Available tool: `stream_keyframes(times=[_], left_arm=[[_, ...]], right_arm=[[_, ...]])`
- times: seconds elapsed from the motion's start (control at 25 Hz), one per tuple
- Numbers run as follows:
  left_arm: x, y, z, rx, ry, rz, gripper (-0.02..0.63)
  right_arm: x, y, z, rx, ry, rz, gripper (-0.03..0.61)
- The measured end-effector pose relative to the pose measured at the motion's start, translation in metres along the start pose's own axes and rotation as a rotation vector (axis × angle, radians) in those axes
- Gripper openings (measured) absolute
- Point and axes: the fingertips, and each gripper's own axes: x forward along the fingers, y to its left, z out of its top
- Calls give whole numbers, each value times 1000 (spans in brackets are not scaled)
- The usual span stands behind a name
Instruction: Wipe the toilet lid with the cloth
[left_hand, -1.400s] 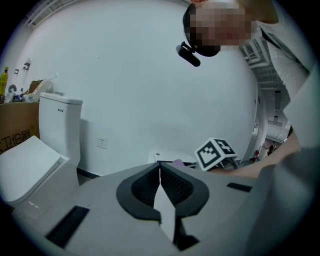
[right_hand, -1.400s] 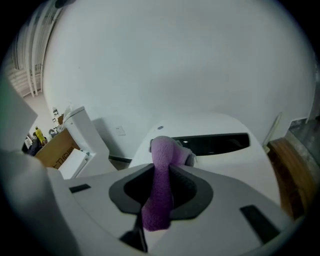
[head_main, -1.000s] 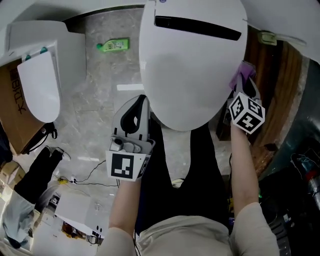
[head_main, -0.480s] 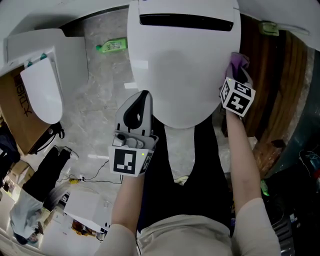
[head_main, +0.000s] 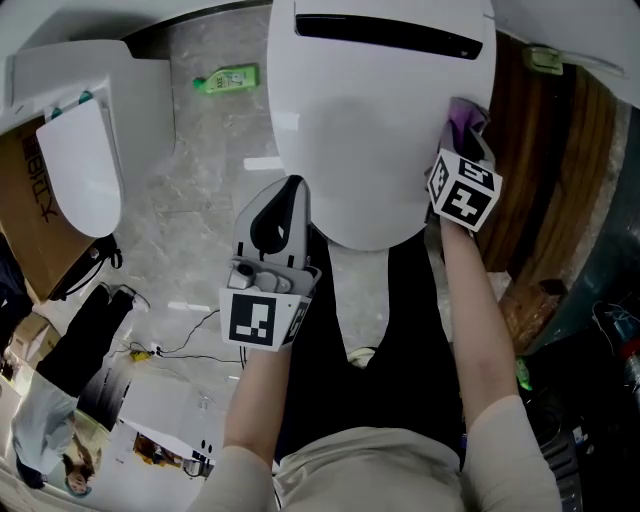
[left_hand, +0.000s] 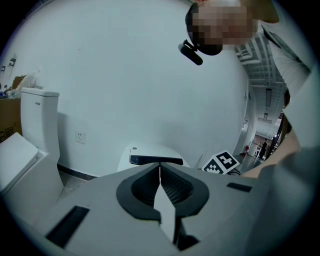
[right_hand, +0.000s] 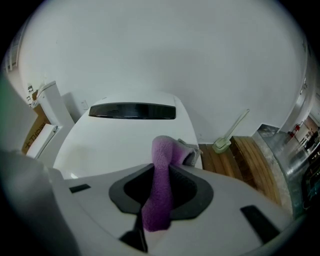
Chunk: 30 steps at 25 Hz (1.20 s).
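Observation:
A white toilet lid (head_main: 375, 120) lies closed in the head view, with a dark slot near its back (head_main: 385, 35). My right gripper (head_main: 466, 135) is shut on a purple cloth (head_main: 462, 118) that rests at the lid's right edge. In the right gripper view the purple cloth (right_hand: 161, 185) runs between the jaws and over the lid (right_hand: 120, 135). My left gripper (head_main: 283, 215) is shut with nothing in it, just off the lid's near left edge. The left gripper view shows its jaws meeting below the lid (left_hand: 150, 154).
A second white toilet (head_main: 85, 150) stands at the left beside a cardboard box (head_main: 25, 215). A green bottle (head_main: 225, 77) lies on the marble floor (head_main: 200, 190). Wooden boards (head_main: 545, 170) run along the right. A brush (right_hand: 230, 134) leans at the wall. Cables (head_main: 150, 345) trail near my feet.
My right gripper has slid the cloth forward along the lid's right edge, toward the back. The left gripper has stayed near the front left.

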Motion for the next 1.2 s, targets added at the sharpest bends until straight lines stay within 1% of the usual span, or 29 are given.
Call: stream_keyframes(times=[0.4, 0.6, 0.8, 0.96, 1.2], left_arm=[[-29, 33, -8, -46, 4, 47, 15], [-42, 51, -11, -63, -9, 73, 15], [-52, 67, -13, -80, -15, 92, 15], [-60, 81, -14, -83, -38, 111, 15], [-71, 100, -16, -97, -44, 136, 15]], right_arm=[[-5, 74, 4, 2, 1, 59, 95], [-7, 115, 6, -23, 1, 101, 95], [-7, 156, 10, -17, 9, 150, 95], [-6, 186, 13, -16, 10, 185, 95], [-5, 225, 16, -34, 12, 239, 95]])
